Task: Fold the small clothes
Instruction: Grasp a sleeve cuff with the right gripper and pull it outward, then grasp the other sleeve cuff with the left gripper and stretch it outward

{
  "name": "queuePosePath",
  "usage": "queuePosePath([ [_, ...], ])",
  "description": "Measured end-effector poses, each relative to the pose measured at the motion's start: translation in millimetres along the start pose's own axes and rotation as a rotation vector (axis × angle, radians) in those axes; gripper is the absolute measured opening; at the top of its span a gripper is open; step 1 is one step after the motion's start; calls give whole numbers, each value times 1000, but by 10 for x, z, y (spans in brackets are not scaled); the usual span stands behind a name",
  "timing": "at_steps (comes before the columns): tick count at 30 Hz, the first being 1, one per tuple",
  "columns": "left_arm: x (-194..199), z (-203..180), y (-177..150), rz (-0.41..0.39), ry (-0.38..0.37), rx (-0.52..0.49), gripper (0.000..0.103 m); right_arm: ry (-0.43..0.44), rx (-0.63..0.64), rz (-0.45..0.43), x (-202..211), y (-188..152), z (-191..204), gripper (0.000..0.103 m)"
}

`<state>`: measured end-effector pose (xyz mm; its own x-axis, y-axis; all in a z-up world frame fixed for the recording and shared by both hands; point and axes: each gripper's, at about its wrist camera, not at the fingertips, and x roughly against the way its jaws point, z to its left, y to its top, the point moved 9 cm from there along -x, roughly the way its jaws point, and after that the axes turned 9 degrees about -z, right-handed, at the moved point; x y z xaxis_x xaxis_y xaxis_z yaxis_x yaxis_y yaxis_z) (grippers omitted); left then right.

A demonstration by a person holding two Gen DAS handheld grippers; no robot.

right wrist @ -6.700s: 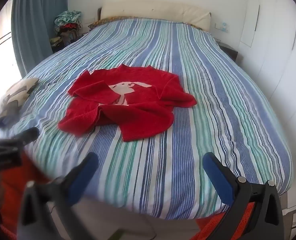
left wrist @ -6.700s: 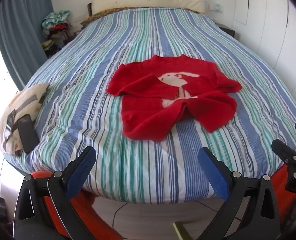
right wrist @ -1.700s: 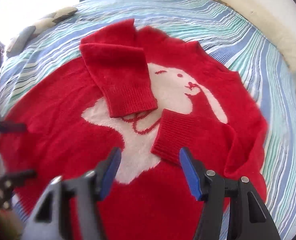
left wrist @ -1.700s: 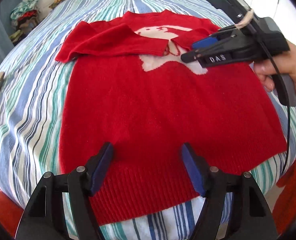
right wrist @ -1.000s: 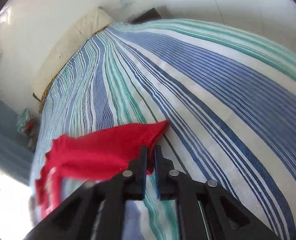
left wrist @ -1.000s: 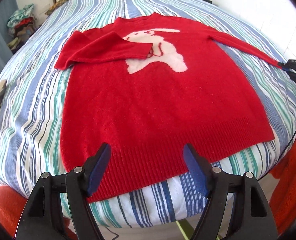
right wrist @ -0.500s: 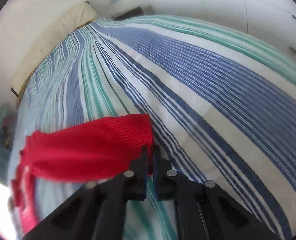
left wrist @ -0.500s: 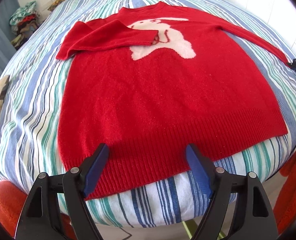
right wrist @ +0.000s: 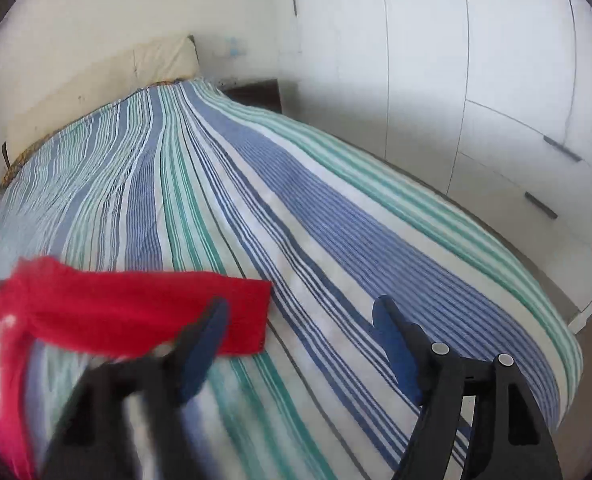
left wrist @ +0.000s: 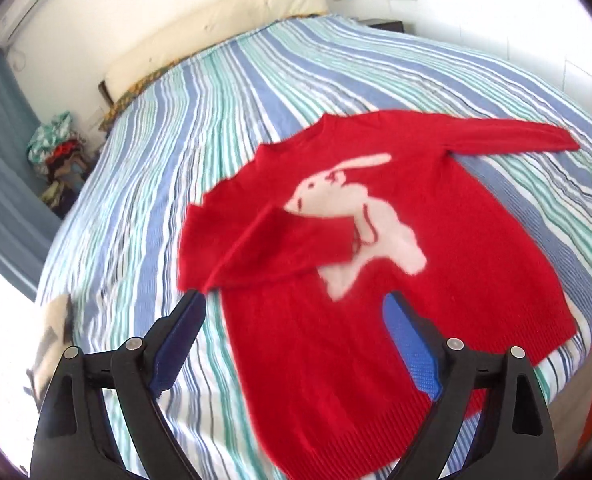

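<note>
I saw the striped bed (left wrist: 224, 92) filling most of both views, its blue, green and white bands running toward the cream headboard (left wrist: 216, 24) at the upper left of the frame. On it the red sweater (left wrist: 376, 280) lay flat, front up, across the centre and lower right of the left wrist view. A white rabbit figure (left wrist: 360, 220) showed on its chest. One sleeve (left wrist: 512, 136) stretched straight toward the right edge; the other sleeve (left wrist: 280, 240) was folded across the body, its cuff over the rabbit. The ribbed hem sat near the bed's lower edge. My left gripper (left wrist: 294, 328) hung above the lower body, jaws opening wide, nothing between them. My right gripper (right wrist: 300, 324) was opening too, spread and empty, the sleeve's cuff (right wrist: 240, 312) lying just behind its blurred left finger in the lower left.
</note>
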<state>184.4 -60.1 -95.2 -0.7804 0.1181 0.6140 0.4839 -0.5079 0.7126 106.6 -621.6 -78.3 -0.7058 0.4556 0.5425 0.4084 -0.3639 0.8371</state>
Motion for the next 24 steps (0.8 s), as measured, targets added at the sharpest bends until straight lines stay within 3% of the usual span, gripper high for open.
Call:
queuePosePath([
  [3,-515,-209,157,53,-87,-124,93,46,-27,-82,489,164,0,77],
  [5,-909,-341,90,146,-147,-101,77,89,-32,-113,764,196,84,82],
  [7,-1237,-440,-24,232,-182,-61,70,117,-6,-135,954,156,231,84],
  [10,-1562,-525,-172,297,-173,-34,67,127,45,-164,1137,92,383,84],
  [12,-1697,-509,-249,336,-178,30,46,124,79,-190,1204,104,493,84],
  [14,-1710,-397,-245,339,-162,113,7,130,102,-195,1232,78,551,84],
  [15,-1679,-312,-222,337,-151,154,7,135,106,-194,1235,62,570,84],
  [17,-1521,-40,-115,296,-158,275,6,139,108,-201,1209,40,596,84],
  [20,-1178,801,25,204,-98,471,6,136,89,-219,1205,51,577,84],
  [22,-980,1576,-50,171,8,605,6,131,73,-230,1216,60,540,84],
  [24,-816,2384,-309,176,174,700,6,128,59,-243,1232,76,510,84],
])
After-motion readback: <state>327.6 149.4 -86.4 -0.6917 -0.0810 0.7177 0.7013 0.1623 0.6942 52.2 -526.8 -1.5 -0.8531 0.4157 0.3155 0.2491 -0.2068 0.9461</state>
